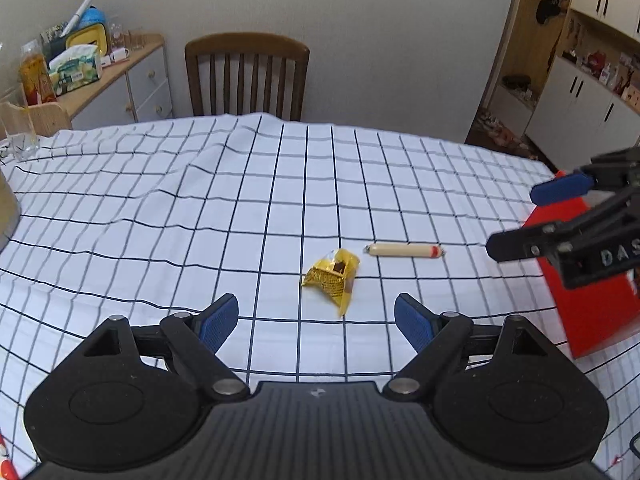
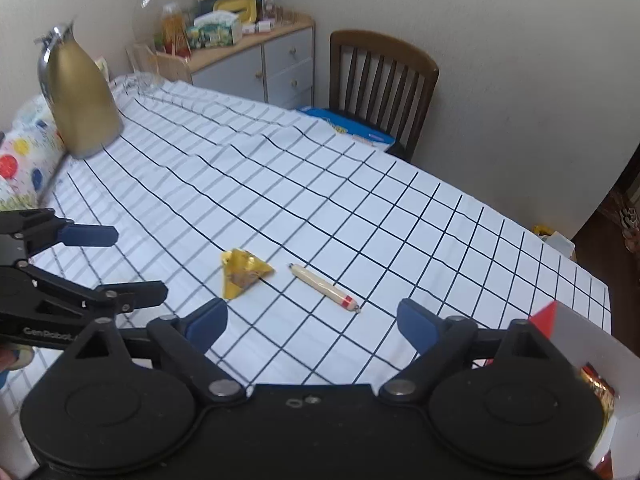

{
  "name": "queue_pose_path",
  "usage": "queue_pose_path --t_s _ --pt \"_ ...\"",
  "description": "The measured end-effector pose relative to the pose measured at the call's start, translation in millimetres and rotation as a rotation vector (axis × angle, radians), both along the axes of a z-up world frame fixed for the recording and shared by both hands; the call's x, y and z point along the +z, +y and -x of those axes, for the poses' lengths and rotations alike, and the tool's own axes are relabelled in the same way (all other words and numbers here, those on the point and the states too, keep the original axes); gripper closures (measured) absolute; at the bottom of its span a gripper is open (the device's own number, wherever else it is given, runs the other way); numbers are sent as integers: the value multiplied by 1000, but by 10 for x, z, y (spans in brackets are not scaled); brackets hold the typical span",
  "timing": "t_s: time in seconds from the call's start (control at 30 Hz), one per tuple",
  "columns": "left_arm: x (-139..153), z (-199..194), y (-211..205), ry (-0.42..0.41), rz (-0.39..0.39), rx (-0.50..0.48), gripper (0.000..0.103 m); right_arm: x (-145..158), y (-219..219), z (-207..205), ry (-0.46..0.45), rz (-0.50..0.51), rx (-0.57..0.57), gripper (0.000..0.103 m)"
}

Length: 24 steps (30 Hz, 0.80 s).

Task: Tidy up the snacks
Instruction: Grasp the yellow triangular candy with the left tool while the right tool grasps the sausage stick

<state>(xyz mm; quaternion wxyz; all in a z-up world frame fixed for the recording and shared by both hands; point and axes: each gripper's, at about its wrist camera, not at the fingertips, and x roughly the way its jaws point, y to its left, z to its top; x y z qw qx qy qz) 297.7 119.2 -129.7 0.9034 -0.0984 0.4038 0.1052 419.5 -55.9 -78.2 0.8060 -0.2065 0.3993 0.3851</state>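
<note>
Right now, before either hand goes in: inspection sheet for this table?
Surface: table under a wrinkled white grid cloth, dry.
Job's things: yellow snack packet and wrapped sausage stick lie apart mid-table; red box at the right edge, open, a packet inside.
Clutter: gold jug, balloon-print bag, drinking glasses.
Grippers: left tongs open, empty; right tongs open, empty.
Cables: nothing seen.
Surroundings: wooden chair, loaded sideboard, white cupboards.

1. "DAS", white letters cut off at the picture's edge, stands on the right gripper (image 1: pixel 520 220) body.
2. "GenRobot", partly hidden, stands on the left gripper (image 2: pixel 136 264) body, near left.
</note>
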Motion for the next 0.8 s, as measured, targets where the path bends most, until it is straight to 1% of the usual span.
queue_pose_path --t_s 0.17,0.3,0.4,0.47,0.57,0.6,0.63,0.7,0.77,0.8 --pt "-180 -144 18 14 -4 -5 18 -224 120 -194 -10 60 8 28" --pt "-271 -274 -22 16 -16 -19 18 -385 231 -318 -37 114 16 29" --pt "-335 -355 -44 17 -25 -33 18 -499 342 -411 -42 151 44 31" --pt "-384 -412 -31 20 -15 -49 18 -574 411 -444 -38 169 66 33" --pt "-448 -483 -17 25 -17 -74 18 -687 512 -456 -62 210 92 34" --pt "-469 -507 -13 27 -19 -82 18 -722 540 -461 -58 218 104 36" --pt "-489 -527 -7 29 -19 -87 18 -759 571 -468 -51 225 116 39" --pt "-521 -564 5 34 -23 -90 18 -829 622 -476 -45 244 132 42" --pt "-539 -595 24 33 -17 -93 18 -897 670 -497 -33 256 142 49" --pt "-545 -608 29 31 -14 -95 18 -923 687 -516 -23 256 142 50"
